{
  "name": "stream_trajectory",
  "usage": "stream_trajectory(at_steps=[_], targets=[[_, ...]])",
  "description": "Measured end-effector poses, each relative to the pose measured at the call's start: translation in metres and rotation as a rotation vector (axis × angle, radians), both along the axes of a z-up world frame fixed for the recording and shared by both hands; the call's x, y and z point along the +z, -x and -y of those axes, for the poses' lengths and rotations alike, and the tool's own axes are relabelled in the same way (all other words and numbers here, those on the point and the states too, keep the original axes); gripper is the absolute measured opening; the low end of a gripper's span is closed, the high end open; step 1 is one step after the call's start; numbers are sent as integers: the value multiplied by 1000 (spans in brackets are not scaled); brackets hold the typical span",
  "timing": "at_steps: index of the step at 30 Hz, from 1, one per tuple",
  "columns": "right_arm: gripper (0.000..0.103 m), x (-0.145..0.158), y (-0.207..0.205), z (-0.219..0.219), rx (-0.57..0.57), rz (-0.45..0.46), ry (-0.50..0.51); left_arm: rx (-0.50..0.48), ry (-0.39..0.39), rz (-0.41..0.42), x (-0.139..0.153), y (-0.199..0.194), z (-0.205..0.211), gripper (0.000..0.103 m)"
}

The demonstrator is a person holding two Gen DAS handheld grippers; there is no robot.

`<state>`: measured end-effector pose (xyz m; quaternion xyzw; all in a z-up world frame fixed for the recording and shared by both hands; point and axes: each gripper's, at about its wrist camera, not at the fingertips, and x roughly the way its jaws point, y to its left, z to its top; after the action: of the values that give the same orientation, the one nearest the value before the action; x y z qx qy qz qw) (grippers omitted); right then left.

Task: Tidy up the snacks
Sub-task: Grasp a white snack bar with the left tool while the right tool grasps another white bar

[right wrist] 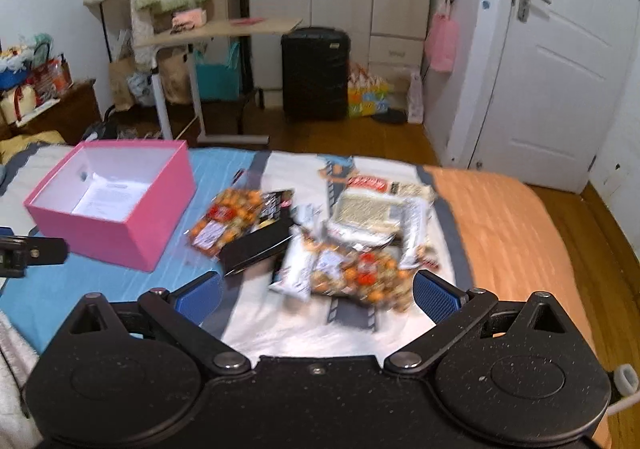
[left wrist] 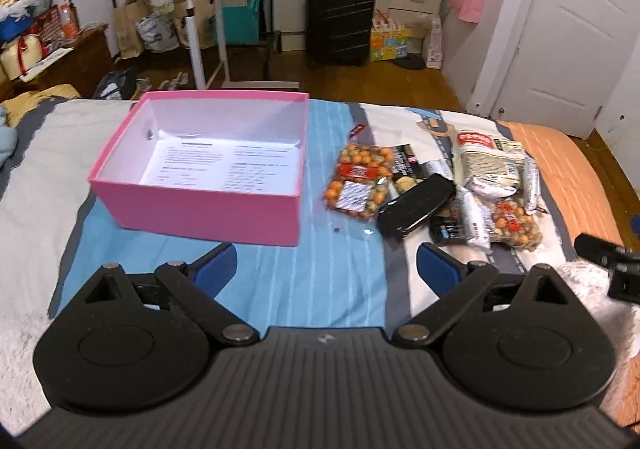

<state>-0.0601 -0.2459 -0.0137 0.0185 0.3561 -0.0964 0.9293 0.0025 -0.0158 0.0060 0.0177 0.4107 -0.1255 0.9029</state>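
Both grippers are hovering level above the bed [left wrist: 280,281], pointing at its far edge. The left gripper [left wrist: 324,265] is holding its jaws wide apart and empty; the pink box [left wrist: 208,169] is sitting far and left of them. The right gripper [right wrist: 318,295] is also gaping with nothing in it, and the snack pile [right wrist: 320,233] is lying just beyond its fingertips, right of the box.
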Motion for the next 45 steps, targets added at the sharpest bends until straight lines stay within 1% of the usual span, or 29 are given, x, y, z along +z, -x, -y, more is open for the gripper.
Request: stream_trajectory(at_steps=[1,4,5,7,9,10,13,15,17,19,23,24,26,29,30,32,34,36,37,38,39,41,43,44,45], targets=[[103,-1,-1,9,-14,12,10,-14,7,-10,1,-3,5,97],[103,-7,-3,37,33,93,5,-63,21,-33,1,-13,24,97],[103,-10,-6,47,31,98,-2,-85,39,-35,0,-17,31,99],[103,-12,-14,62,16,71,-28,-124,38,-60,-4,-26,46,100],[103,-16,-20,72,48,62,-56,-145,21,-84,-9,-36,62,100],[102,-20,-23,74,58,58,-50,-150,17,-80,-11,-39,68,100],[101,-32,-33,75,70,25,10,-189,-4,-79,-21,-48,90,100],[97,-39,-38,79,87,19,8,-231,-16,-90,-31,-52,103,100],[96,-48,-45,88,104,21,-20,-261,-24,-103,-43,-57,117,100],[94,-58,-54,99,98,18,-32,-249,-25,-124,-59,-64,128,100],[86,-84,-73,120,68,5,-59,-227,7,-188,-89,-80,145,100],[85,-90,-76,125,62,7,-70,-229,24,-190,-96,-83,148,100],[78,-101,-83,131,64,23,-95,-233,36,-183,-105,-87,155,97],[74,-117,-95,136,78,16,-102,-224,28,-128,-114,-90,164,95],[74,-123,-100,138,77,10,-107,-219,18,-113,-117,-92,168,95],[74,-133,-110,143,60,-7,-120,-216,5,-120,-126,-99,173,92],[72,-144,-118,147,44,-21,-122,-210,-17,-138,-134,-105,177,92],[72,-153,-124,151,33,-33,-122,-215,3,-155,-141,-109,178,92],[70,-157,-126,152,30,-33,-126,-219,10,-167,-143,-111,179,91],[61,-161,-128,154,23,-31,-134,-226,14,-173,-145,-112,179,84],[57,-164,-129,156,13,-29,-145,-231,13,-176,-147,-113,181,80],[56,-168,-131,161,3,-15,-181,-241,12,-192,-150,-113,184,66],[55,-170,-132,165,-9,-3,-197,-251,17,-198,-153,-113,186,61],[53,-171,-133,165,-10,2,-197,-256,20,-193,-154,-113,186,56],[50,-173,-134,165,-6,2,-195,-263,23,-192,-154,-112,187,52]])
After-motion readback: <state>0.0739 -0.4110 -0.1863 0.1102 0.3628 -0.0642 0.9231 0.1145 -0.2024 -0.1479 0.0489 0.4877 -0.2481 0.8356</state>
